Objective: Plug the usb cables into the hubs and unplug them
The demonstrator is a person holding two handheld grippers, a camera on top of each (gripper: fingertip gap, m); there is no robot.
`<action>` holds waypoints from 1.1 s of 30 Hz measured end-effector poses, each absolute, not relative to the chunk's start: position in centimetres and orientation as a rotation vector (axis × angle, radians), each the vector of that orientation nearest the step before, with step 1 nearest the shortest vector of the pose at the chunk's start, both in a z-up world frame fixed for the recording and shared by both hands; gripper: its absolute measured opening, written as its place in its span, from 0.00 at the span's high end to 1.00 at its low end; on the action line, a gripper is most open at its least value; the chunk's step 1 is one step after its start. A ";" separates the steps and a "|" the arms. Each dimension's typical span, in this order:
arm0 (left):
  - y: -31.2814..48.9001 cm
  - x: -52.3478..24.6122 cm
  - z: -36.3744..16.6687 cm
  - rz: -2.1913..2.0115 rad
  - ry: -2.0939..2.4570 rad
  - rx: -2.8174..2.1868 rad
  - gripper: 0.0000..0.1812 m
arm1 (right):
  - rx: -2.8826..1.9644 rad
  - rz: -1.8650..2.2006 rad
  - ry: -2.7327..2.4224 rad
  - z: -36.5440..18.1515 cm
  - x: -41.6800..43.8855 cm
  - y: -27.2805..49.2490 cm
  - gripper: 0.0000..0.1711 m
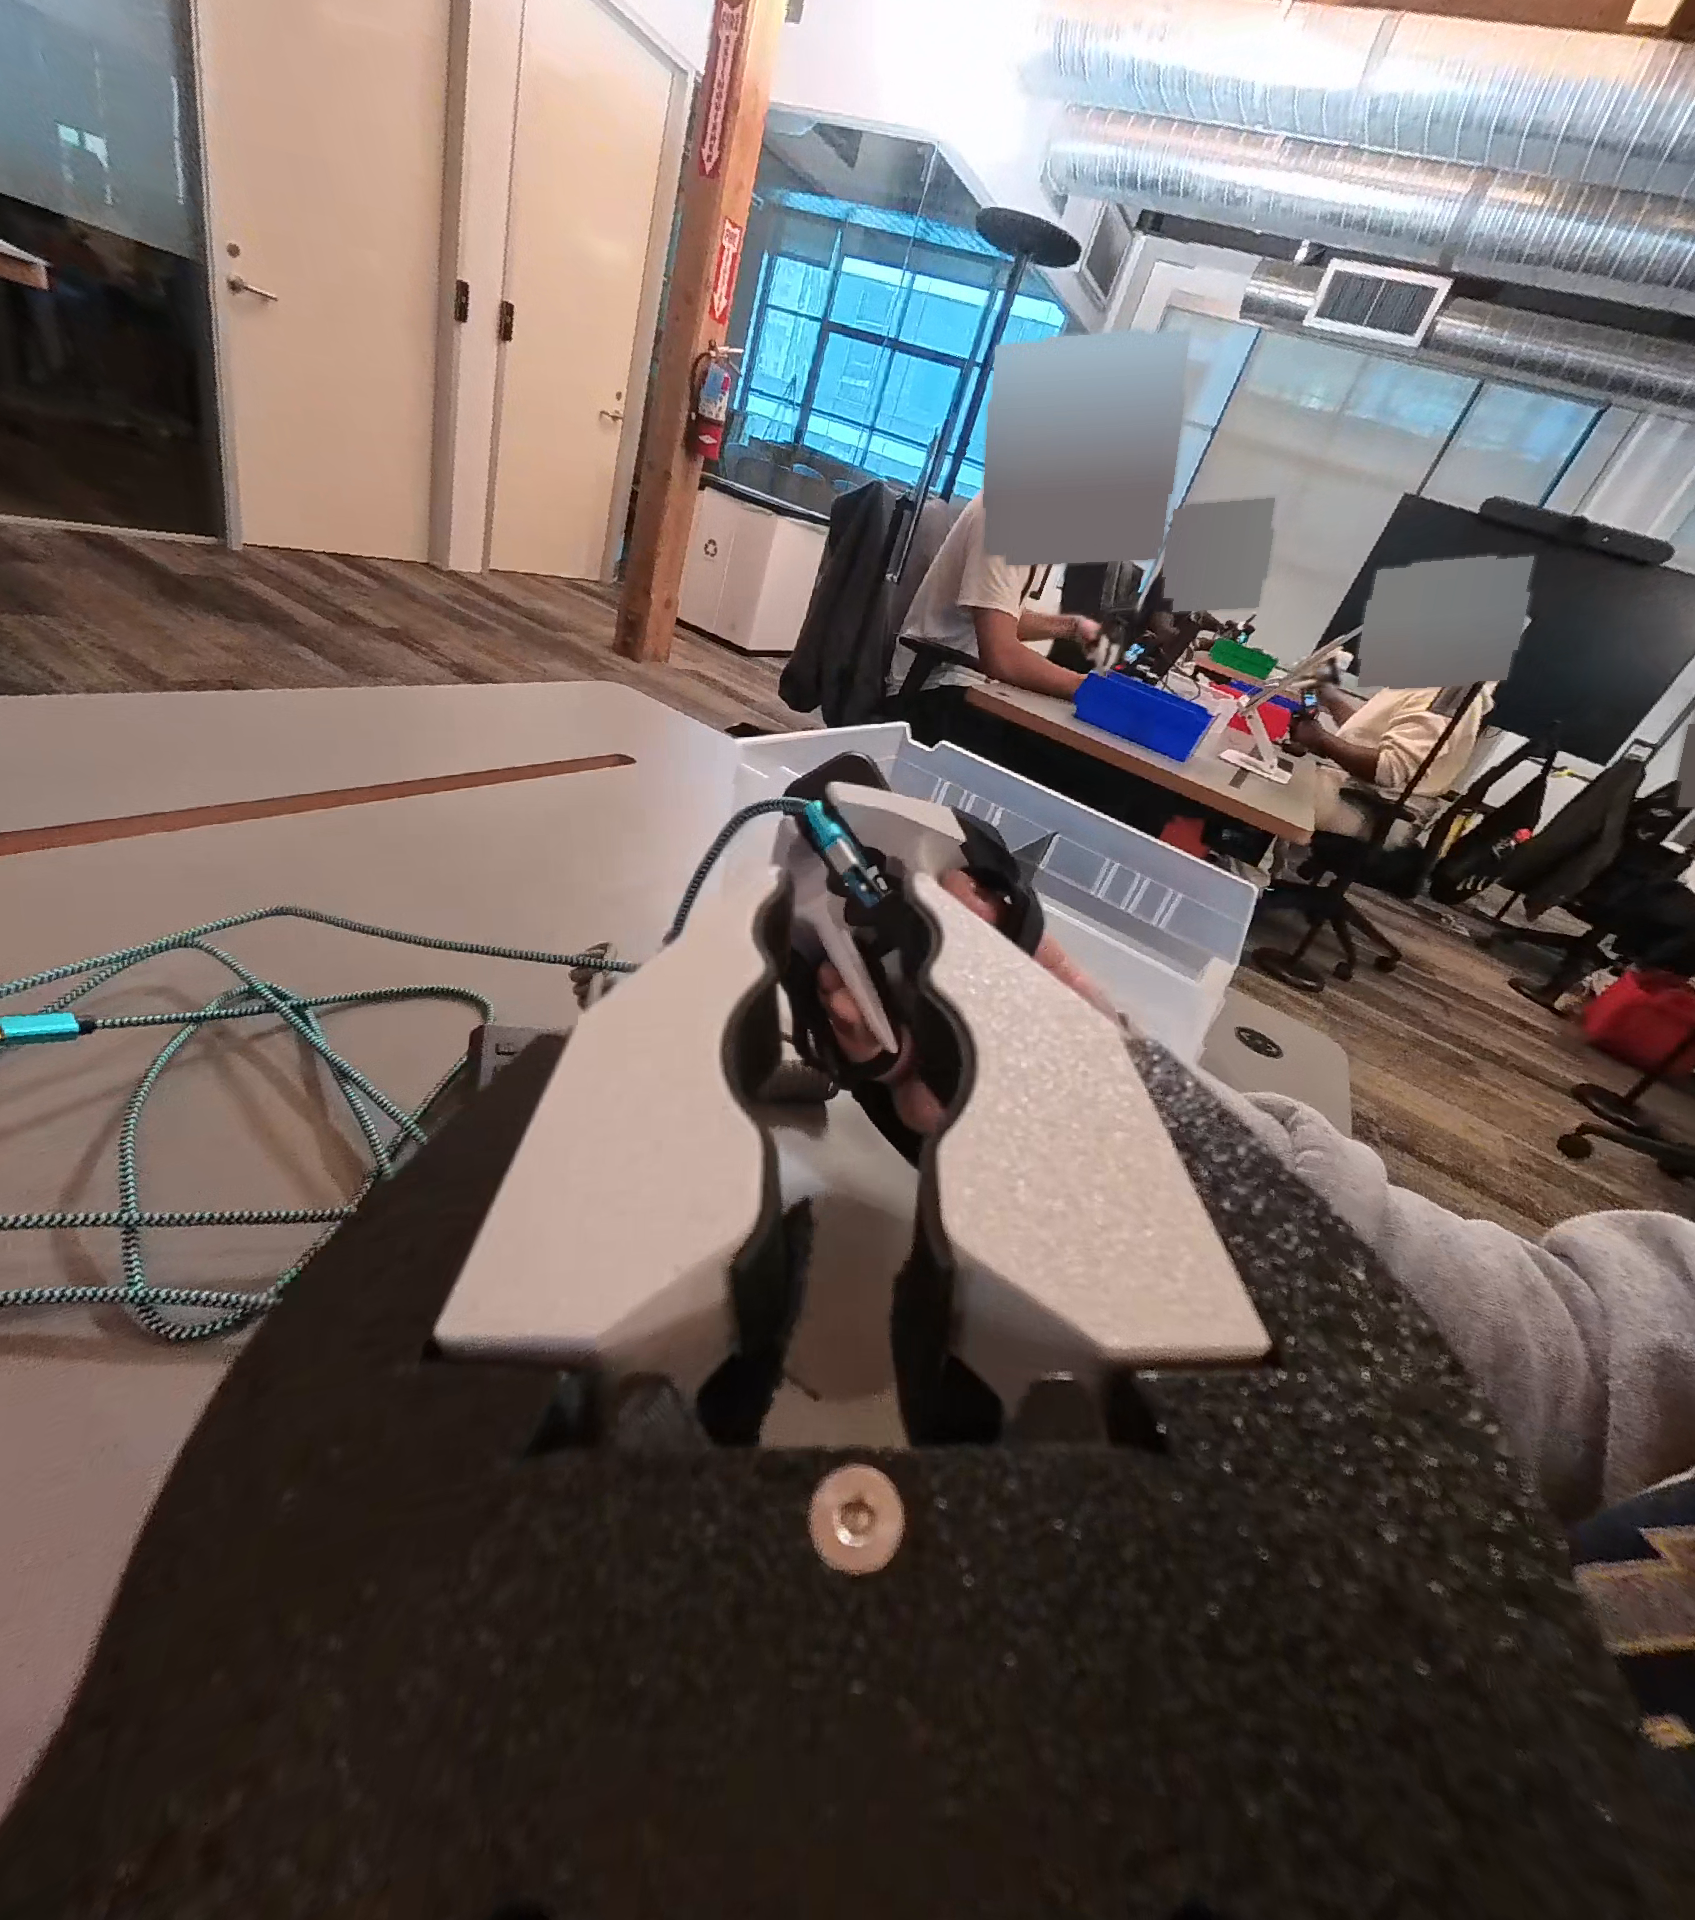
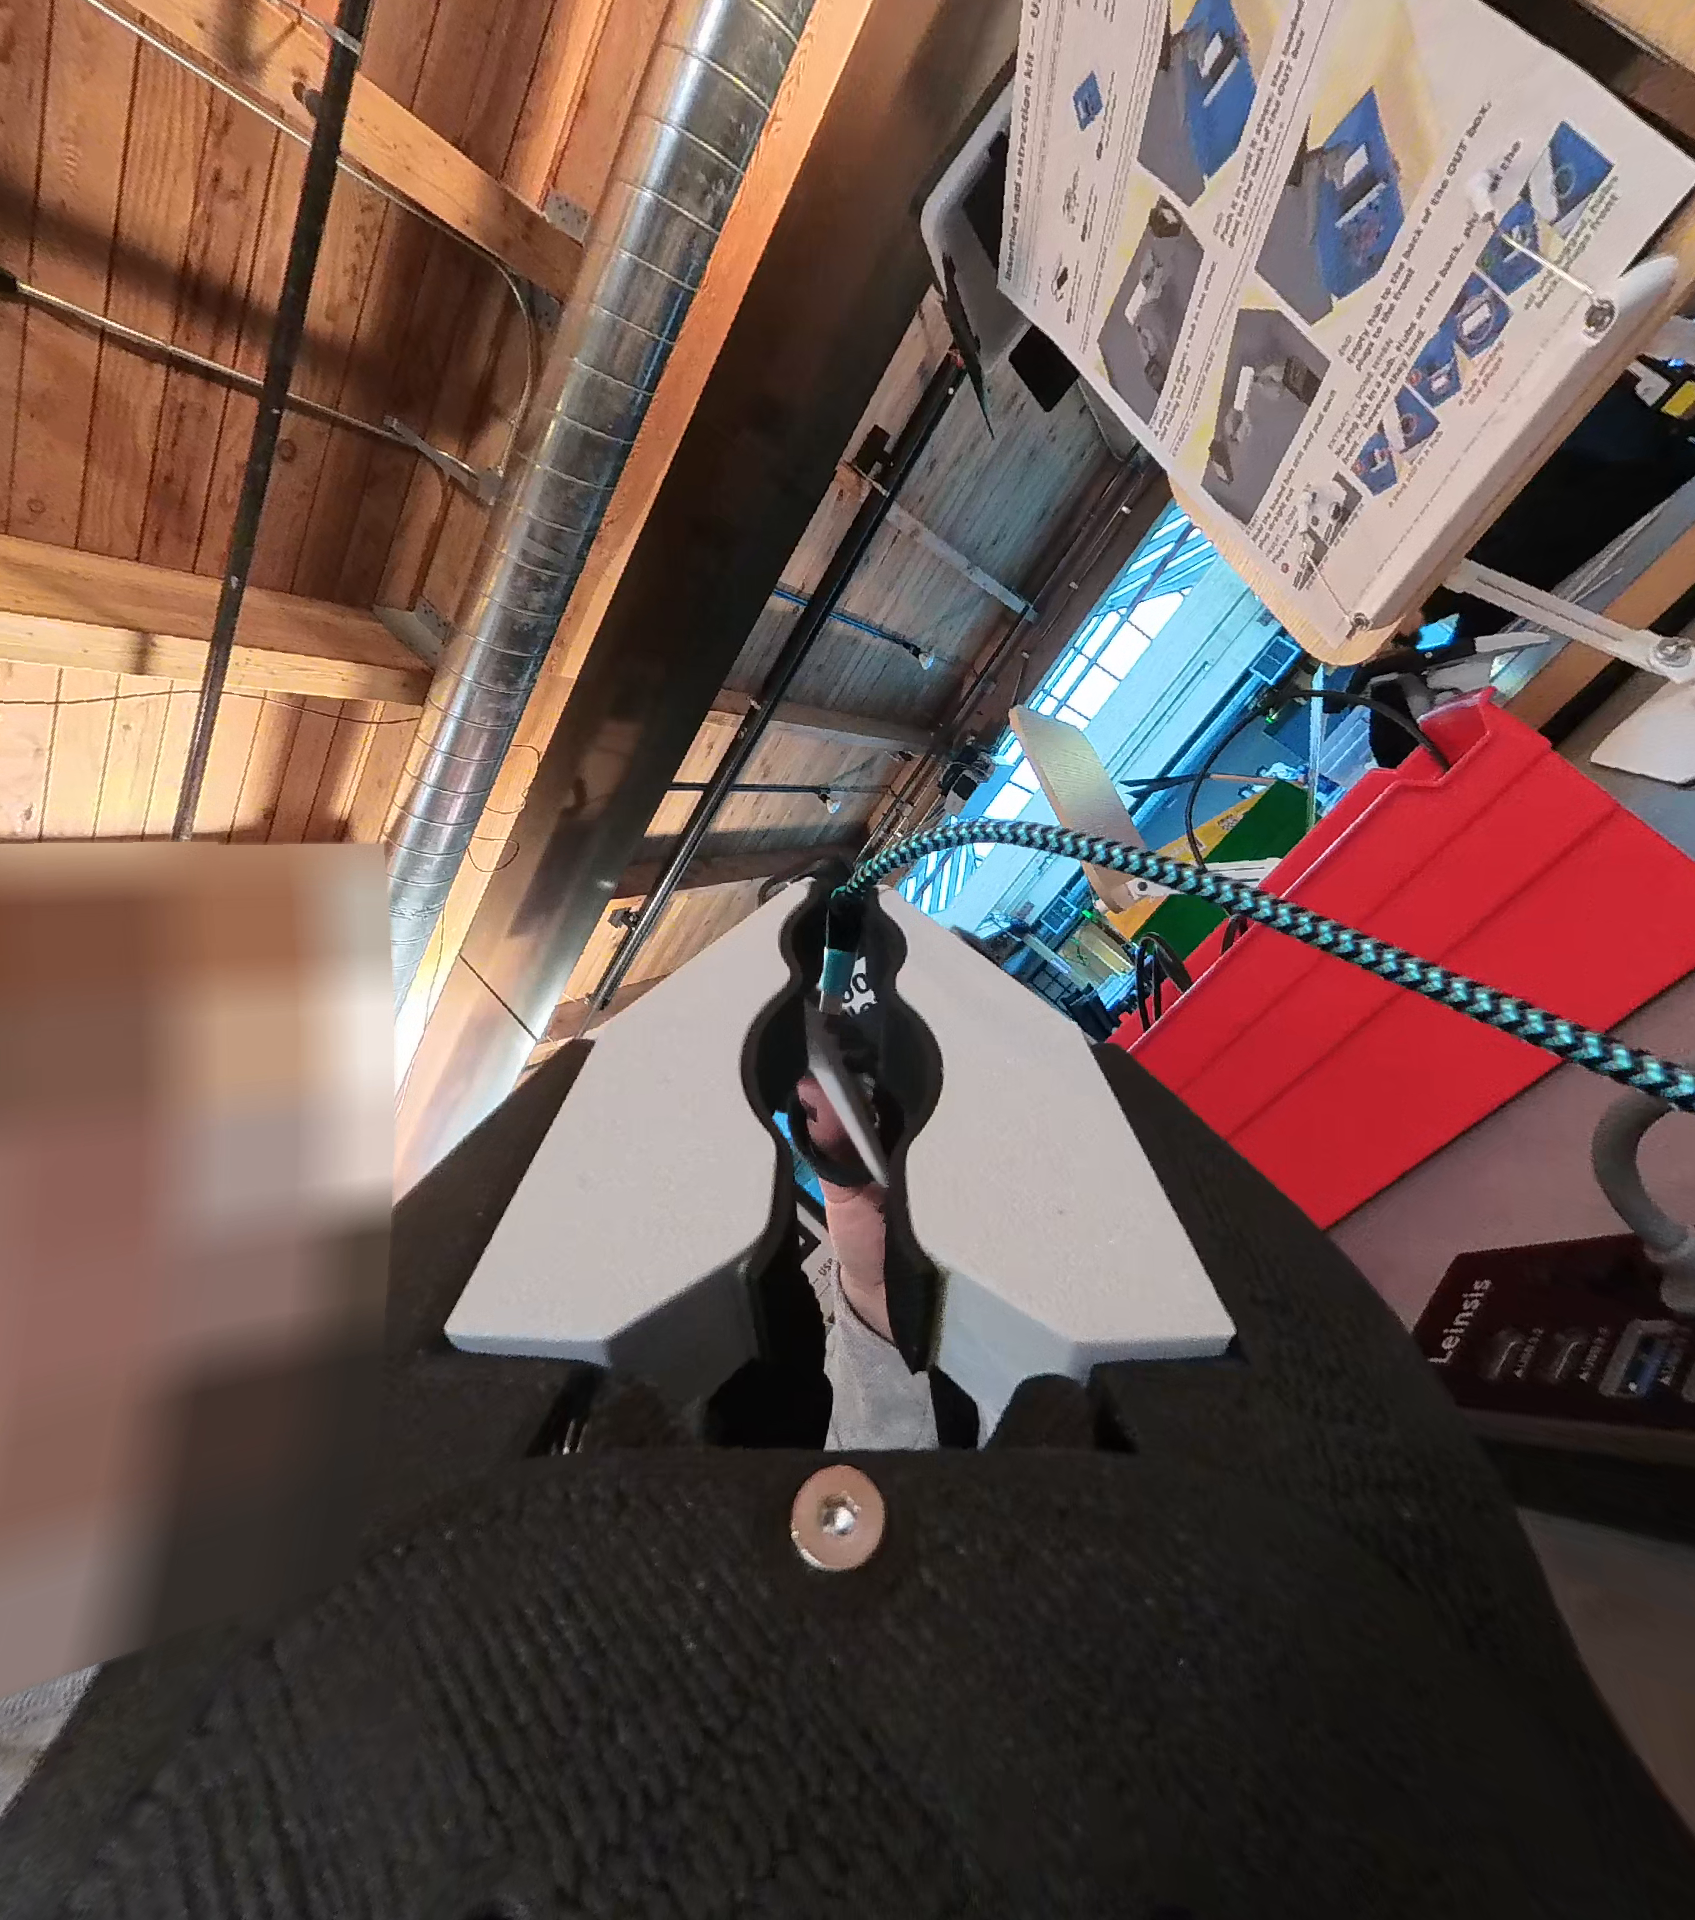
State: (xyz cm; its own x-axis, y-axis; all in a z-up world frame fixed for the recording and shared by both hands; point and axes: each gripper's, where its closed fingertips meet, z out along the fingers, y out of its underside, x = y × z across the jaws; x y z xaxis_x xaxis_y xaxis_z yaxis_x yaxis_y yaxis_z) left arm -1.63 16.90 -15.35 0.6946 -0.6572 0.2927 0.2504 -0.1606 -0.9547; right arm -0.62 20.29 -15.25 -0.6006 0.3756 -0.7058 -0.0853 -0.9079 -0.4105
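A teal USB plug (image 2: 835,961) sits between the tips of my right gripper (image 2: 845,899), which is shut on it. Its teal-and-black braided cable (image 2: 1342,940) curves off to the right. In the left wrist view the same plug (image 1: 848,860) is just beyond the tips of my left gripper (image 1: 851,888). The left jaws stand slightly apart with nothing gripped. The two grippers face each other, raised above the table. The cable's other teal plug (image 1: 38,1029) lies on the table among loose loops. A dark USB hub (image 2: 1591,1351) lies at the lower right.
A white bin (image 1: 1082,862) stands at the far edge of the white table (image 1: 199,831). A red bin (image 2: 1394,1091) and an instruction sheet on a stand (image 2: 1342,260) are beyond the hub. A grey sleeve (image 1: 1549,1299) is on the right. People work at a far desk. My right fingertips sit around 4 centimeters from my left ones. Left tips and right tips are each some 15 centimeters from the dark USB hub (image 2: 1591,1351).
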 end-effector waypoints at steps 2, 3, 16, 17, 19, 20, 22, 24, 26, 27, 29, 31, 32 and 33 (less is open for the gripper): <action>16.7 -1.2 -15.4 -0.843 0.369 -1.538 0.91 | -1.241 2.544 -0.498 -15.2 -0.6 20.3 0.97; 16.6 -0.9 -15.5 -0.851 0.381 -1.544 0.91 | -1.242 2.538 -0.503 -15.2 -0.7 20.2 0.98; 17.0 0.6 -17.2 -0.835 0.434 -1.631 0.96 | -1.228 2.396 -0.741 -15.2 -1.4 18.1 0.97; 17.0 0.5 -17.4 -0.820 0.440 -1.635 0.97 | -1.236 2.384 -0.752 -15.3 -1.4 18.0 0.97; 17.2 0.2 -17.8 -0.724 0.466 -1.639 0.97 | -1.280 2.356 -0.754 -15.6 -1.6 18.1 0.97; 17.3 -0.1 -17.9 -0.650 0.490 -1.629 0.98 | -1.305 2.349 -0.744 -15.7 -1.8 18.2 0.96; 17.8 -1.3 -18.3 -0.399 0.546 -1.620 0.99 | -1.377 2.351 -0.703 -16.2 -2.1 18.6 0.88; 18.4 -3.0 -19.0 -0.004 0.653 -1.601 0.99 | -1.467 2.339 -0.668 -17.1 -2.5 19.1 0.85; 18.7 -4.4 -19.5 0.468 0.822 -1.527 0.99 | -1.547 2.321 -0.634 -18.1 -2.8 19.6 0.84; 18.8 -4.7 -19.7 0.698 0.918 -1.461 0.99 | -1.580 2.314 -0.633 -18.5 -2.9 19.6 0.84; 18.8 -4.5 -20.1 1.058 1.078 -1.305 0.99 | -1.640 2.298 -0.653 -19.3 -3.2 19.4 0.85; 18.8 -4.0 -20.8 1.256 1.170 -1.182 0.99 | -1.681 2.282 -0.683 -19.9 -3.4 19.1 0.88; 18.8 -3.9 -21.0 1.315 1.178 -1.153 0.99 | -1.705 2.259 -0.684 -20.2 -3.5 19.1 0.90; 18.8 -3.8 -21.2 1.342 1.185 -1.131 0.99 | -1.732 2.217 -0.689 -20.8 -3.6 19.3 0.95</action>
